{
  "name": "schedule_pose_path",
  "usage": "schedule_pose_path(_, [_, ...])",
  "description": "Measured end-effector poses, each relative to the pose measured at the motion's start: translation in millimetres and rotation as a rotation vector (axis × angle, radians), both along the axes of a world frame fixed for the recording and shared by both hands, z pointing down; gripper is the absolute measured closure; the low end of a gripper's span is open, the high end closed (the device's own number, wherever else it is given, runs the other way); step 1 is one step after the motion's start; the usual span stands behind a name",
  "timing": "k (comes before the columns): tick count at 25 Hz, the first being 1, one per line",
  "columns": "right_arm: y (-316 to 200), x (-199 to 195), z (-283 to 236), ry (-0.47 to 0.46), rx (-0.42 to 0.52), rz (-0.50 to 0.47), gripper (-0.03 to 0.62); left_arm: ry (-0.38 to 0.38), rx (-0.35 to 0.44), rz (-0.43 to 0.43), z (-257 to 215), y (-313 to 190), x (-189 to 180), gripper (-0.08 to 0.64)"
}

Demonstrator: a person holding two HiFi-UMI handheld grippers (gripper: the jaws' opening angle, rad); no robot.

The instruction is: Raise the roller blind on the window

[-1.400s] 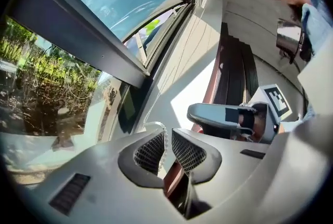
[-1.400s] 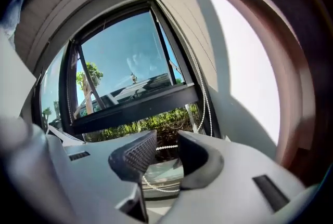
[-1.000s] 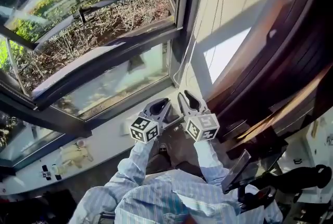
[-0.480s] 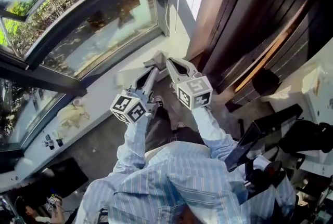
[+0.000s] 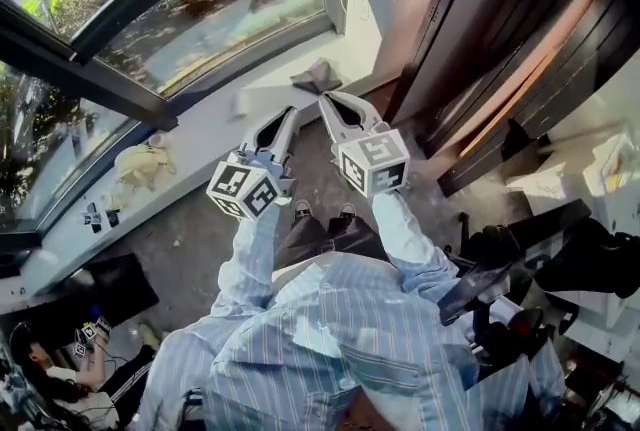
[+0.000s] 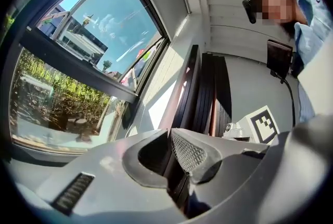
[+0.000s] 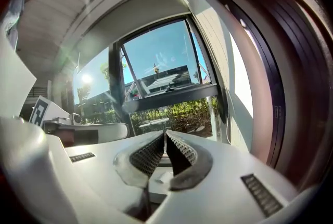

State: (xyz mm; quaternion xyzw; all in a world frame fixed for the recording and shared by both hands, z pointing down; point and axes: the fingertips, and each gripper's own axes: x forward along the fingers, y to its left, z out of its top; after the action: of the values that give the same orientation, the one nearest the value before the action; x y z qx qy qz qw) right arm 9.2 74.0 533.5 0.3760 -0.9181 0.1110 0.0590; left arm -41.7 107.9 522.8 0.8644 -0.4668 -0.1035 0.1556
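Sunlit glass window (image 5: pixel 220 19) ahead; grey ridged-pad left tongs (image 5: pixel 288 113) pinched together, right tongs (image 5: pixel 329 100) just snapped closed, both empty.

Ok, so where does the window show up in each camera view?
Head view: the window fills the upper left.
Left gripper view: the window takes up the left half.
Right gripper view: the window sits at centre.
Shared landmark: the dark wood panelling, right of the window in every view.
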Motion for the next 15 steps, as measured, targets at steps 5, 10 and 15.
schedule_pose_path(5, [21.5, -13.1, -2.2, 0.028, 0.033, 0.003, 0.574, -0.012, 0.019, 0.030, -3.7, 17.9, -7.2, 0.537])
schedule_pose_path(10, [38.6, -34.8, -6.9, 0.031, 0.043, 0.027, 0.574, -0.052, 0.034, 0.047, -6.1, 36.5, -30.1, 0.537])
schedule_pose_path(15, [52.2, -61.3, -9.7, 0.009, 0.020, 0.034, 0.577, -0.022, 0.029, 0.058, -7.0, 45.9, -61.1, 0.537])
